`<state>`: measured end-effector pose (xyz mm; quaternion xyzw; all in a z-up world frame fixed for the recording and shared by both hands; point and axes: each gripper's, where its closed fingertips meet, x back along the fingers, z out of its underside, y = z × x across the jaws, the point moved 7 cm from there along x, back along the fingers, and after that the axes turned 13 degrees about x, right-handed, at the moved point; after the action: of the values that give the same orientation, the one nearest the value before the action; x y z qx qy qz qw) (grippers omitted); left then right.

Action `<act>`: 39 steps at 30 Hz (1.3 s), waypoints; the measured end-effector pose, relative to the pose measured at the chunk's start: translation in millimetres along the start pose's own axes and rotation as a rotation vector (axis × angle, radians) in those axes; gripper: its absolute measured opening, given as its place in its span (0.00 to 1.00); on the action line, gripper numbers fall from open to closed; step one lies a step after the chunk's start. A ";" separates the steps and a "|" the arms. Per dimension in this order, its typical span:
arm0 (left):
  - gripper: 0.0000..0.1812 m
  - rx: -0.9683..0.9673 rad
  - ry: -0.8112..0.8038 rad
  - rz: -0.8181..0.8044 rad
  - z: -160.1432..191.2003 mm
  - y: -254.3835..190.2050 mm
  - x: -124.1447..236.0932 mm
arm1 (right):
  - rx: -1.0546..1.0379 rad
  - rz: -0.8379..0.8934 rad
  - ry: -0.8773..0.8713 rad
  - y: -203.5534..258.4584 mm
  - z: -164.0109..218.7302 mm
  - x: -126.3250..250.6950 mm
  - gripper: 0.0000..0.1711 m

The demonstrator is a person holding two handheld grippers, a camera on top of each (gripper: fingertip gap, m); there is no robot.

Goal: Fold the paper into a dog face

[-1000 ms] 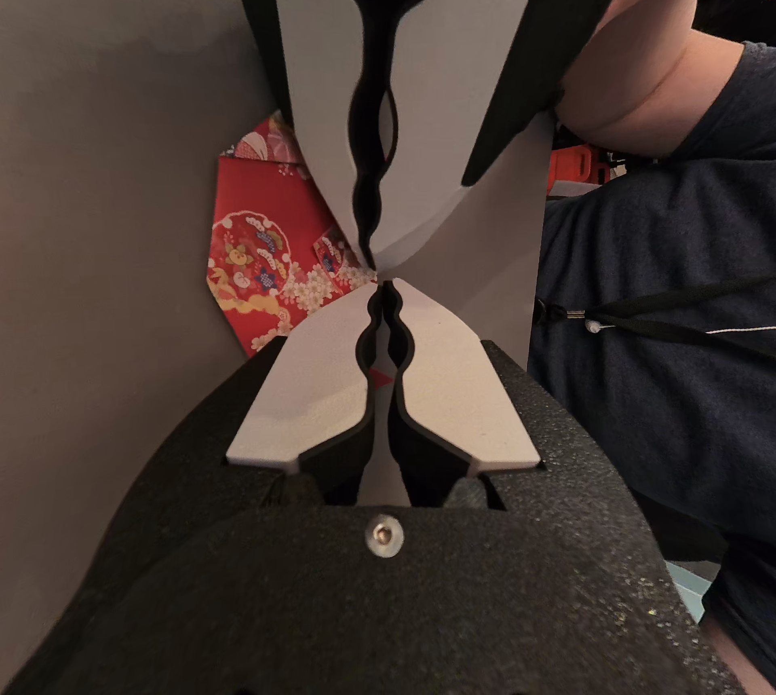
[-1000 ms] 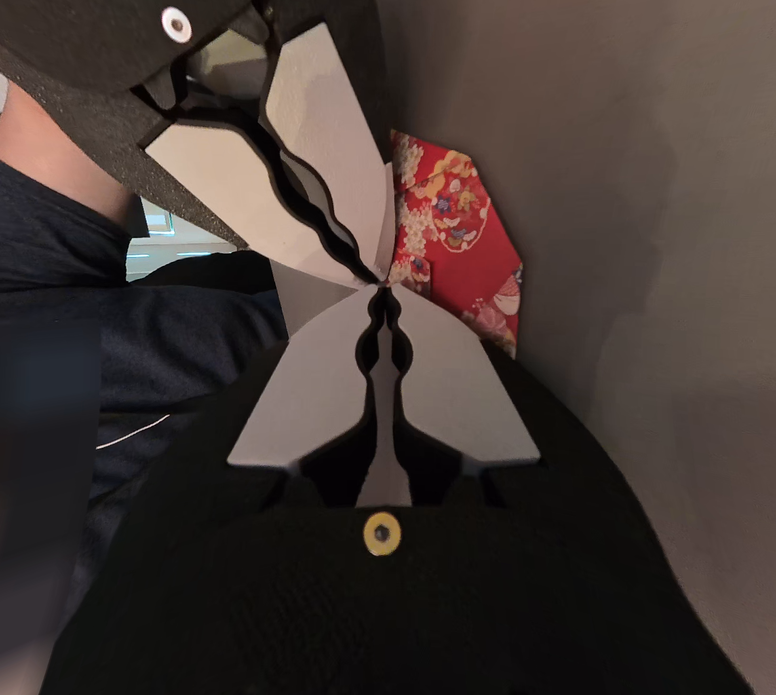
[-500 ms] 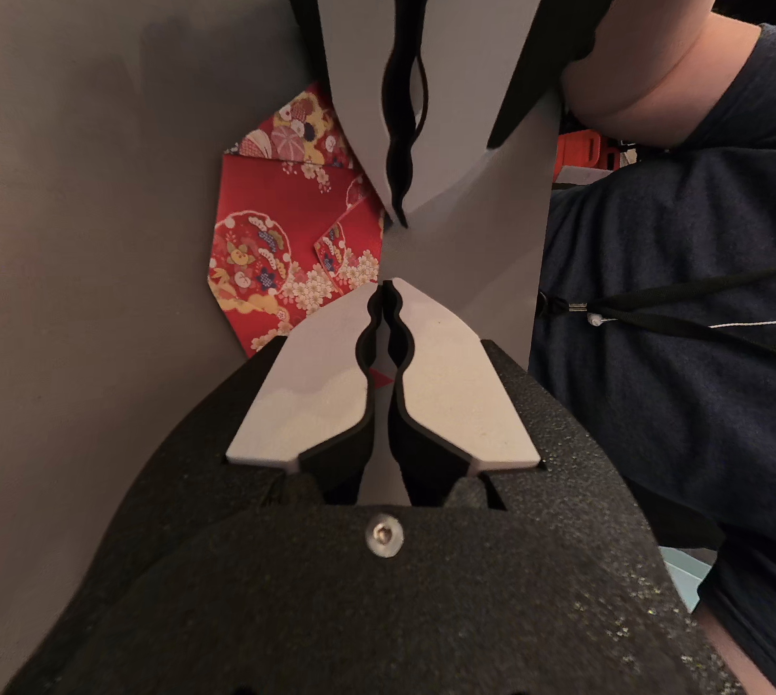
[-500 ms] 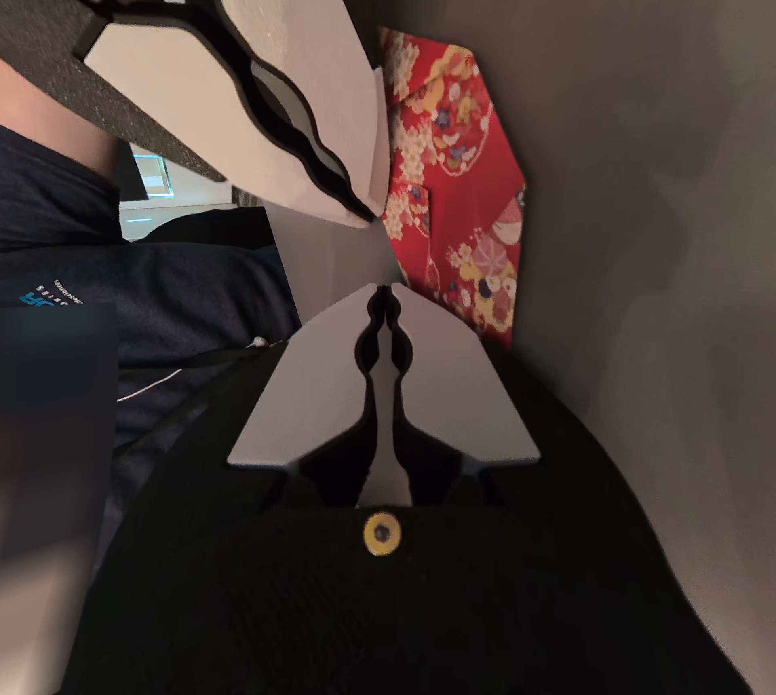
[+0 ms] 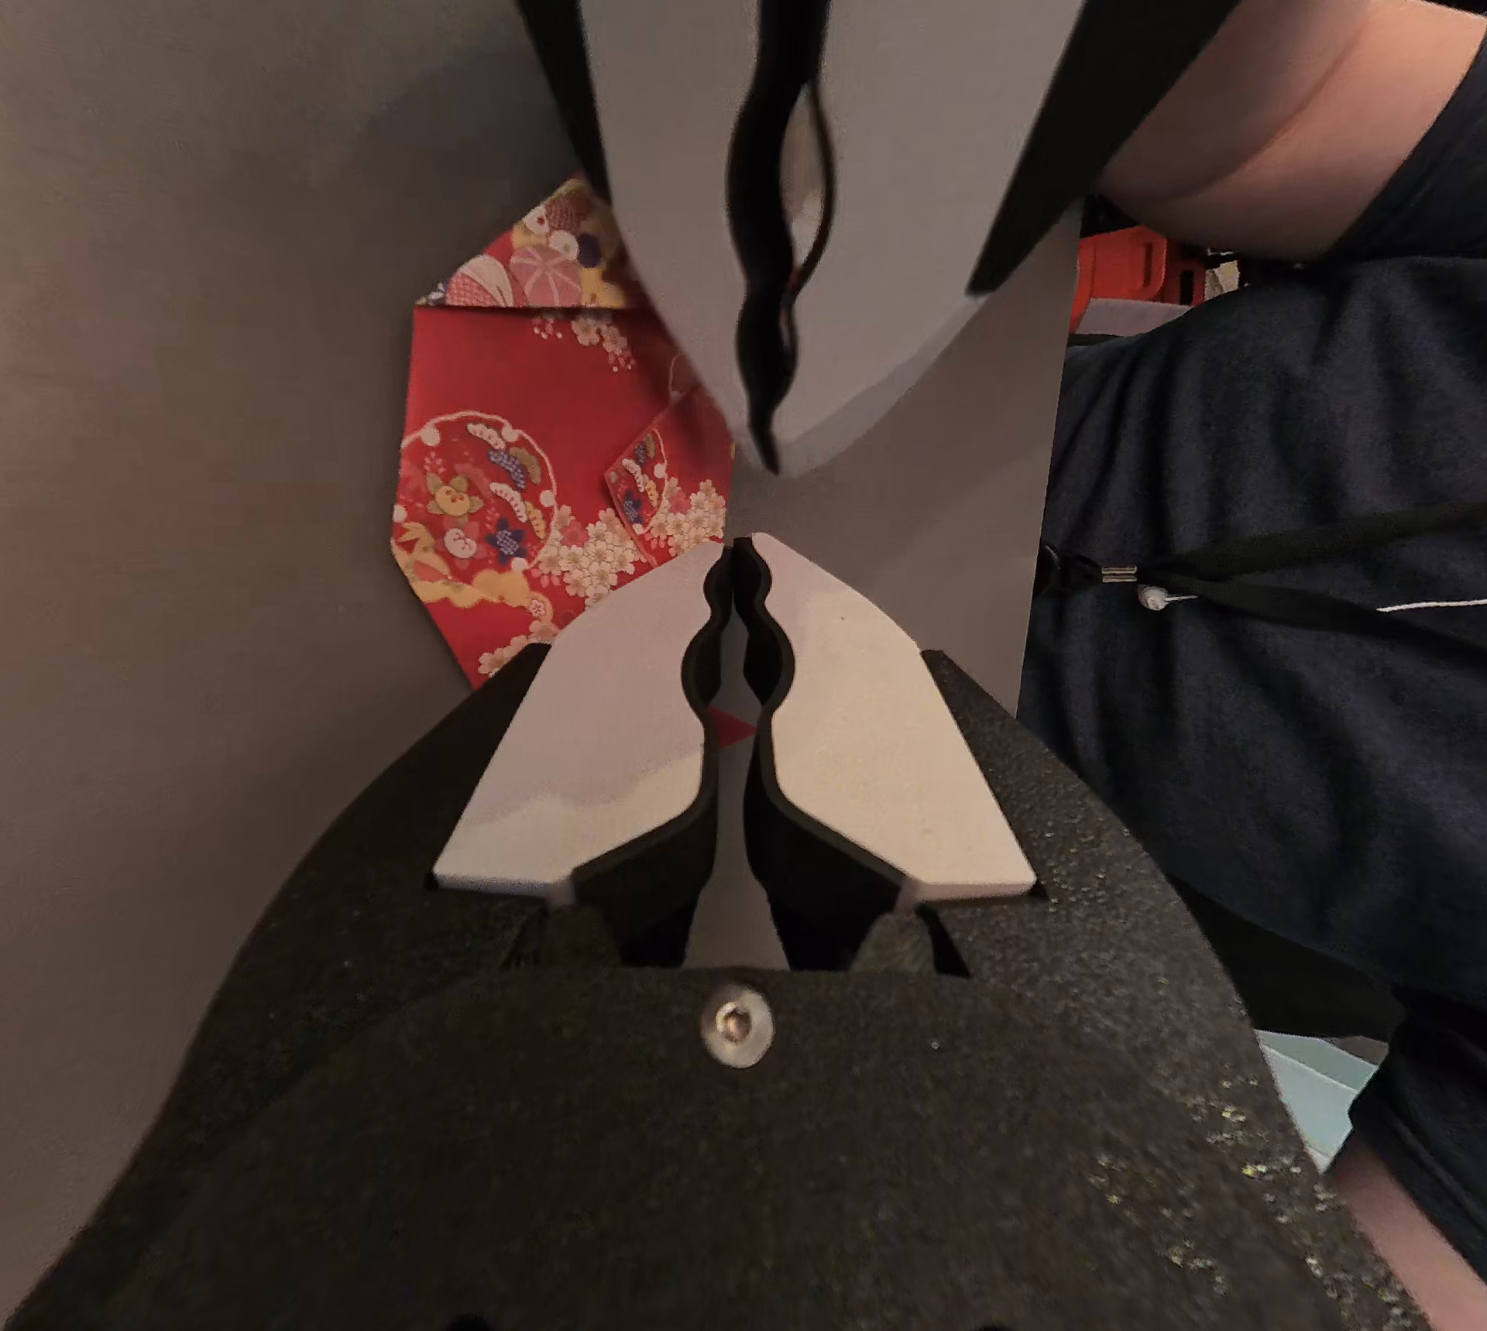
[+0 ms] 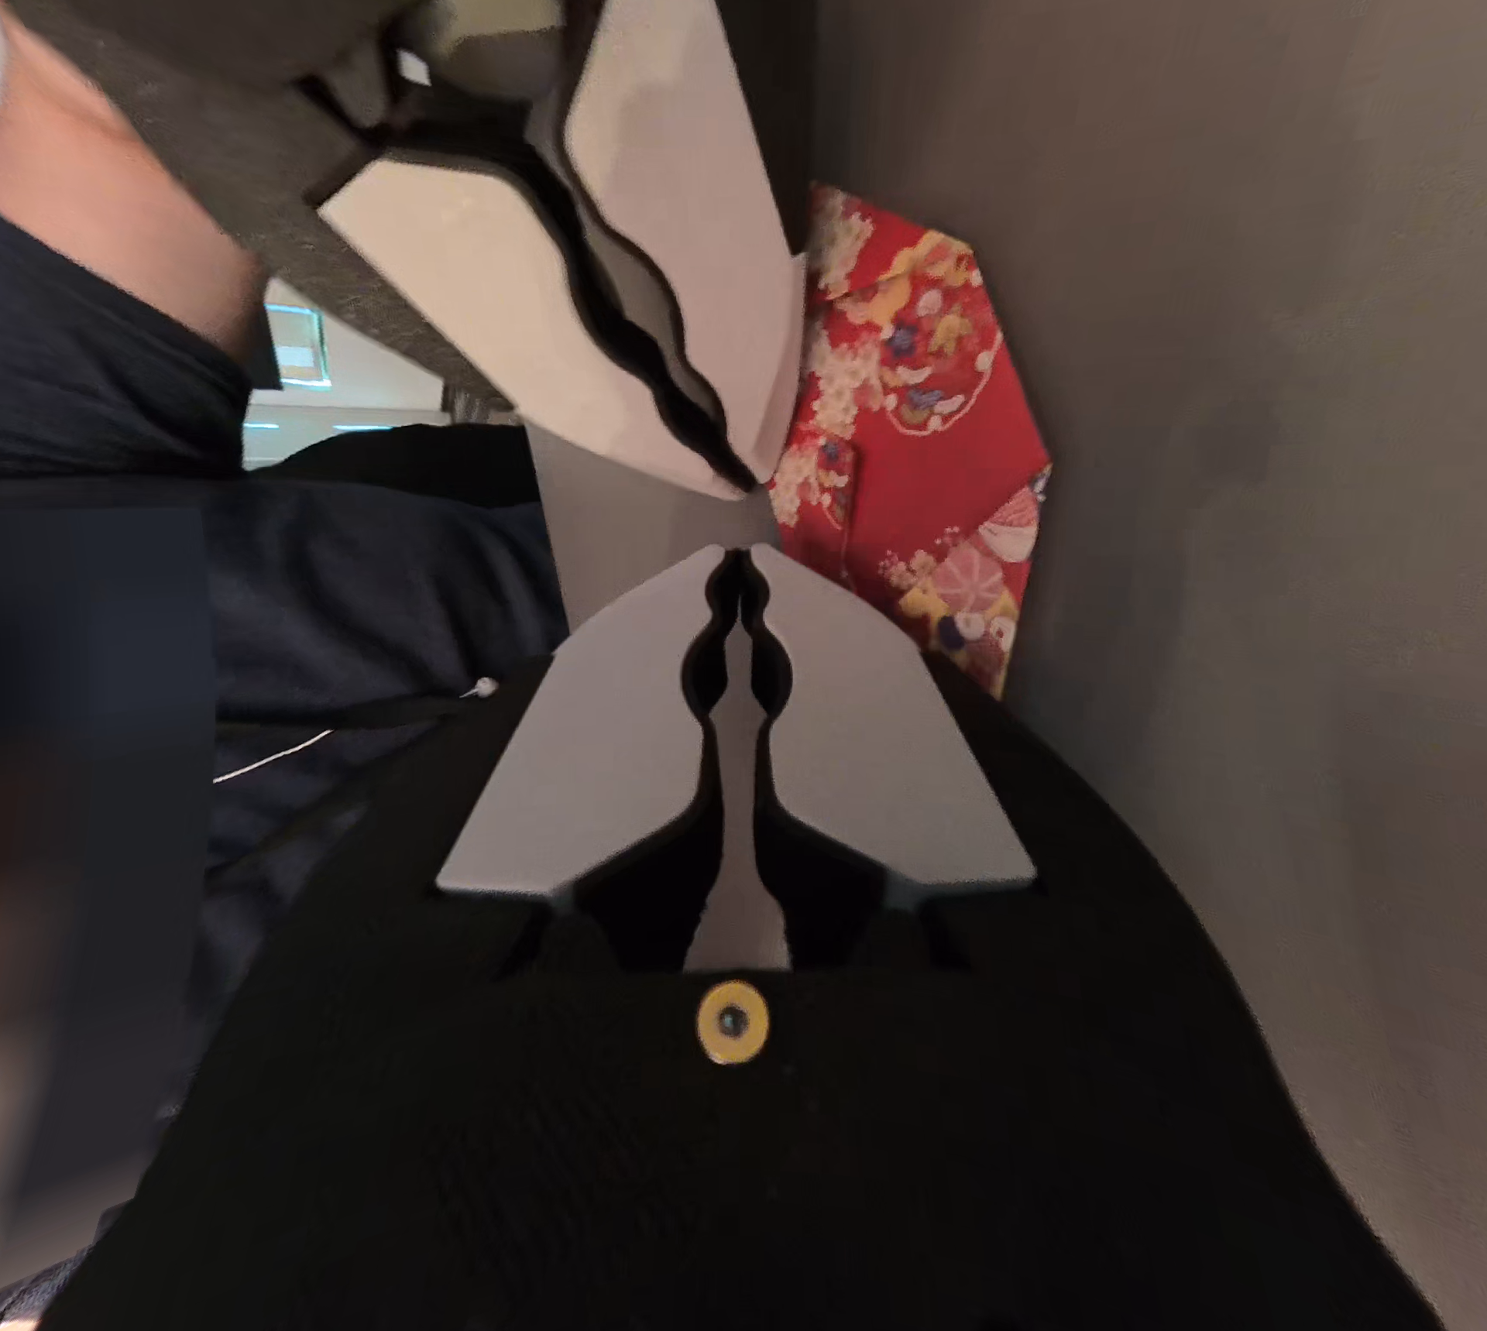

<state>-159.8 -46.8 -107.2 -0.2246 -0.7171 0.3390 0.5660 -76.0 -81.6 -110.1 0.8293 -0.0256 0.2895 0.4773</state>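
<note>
Red flowery paper (image 5: 555, 488), folded, lies flat near the grey table's (image 5: 201, 327) edge. The left gripper (image 5: 742, 546) and right gripper (image 6: 741, 554) are both pinched closed, holding nothing, tips nearly meeting.

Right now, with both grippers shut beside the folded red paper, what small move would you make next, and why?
Probably press the shut right gripper down onto the small turned-up flap to sharpen its crease. The red paper already lies folded flat on the grey table, neither gripper holds it, and the left gripper sits at its edge.
</note>
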 end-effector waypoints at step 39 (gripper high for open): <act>0.00 -0.199 -0.565 -0.102 13.9 -25.4 73.2 | 0.522 0.390 -0.369 40.8 -7.2 77.6 0.01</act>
<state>-190.5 -15.4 -41.9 -0.1394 -0.8862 0.2873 0.3357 -27.7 -79.7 -36.5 0.9408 -0.1939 0.2175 0.1731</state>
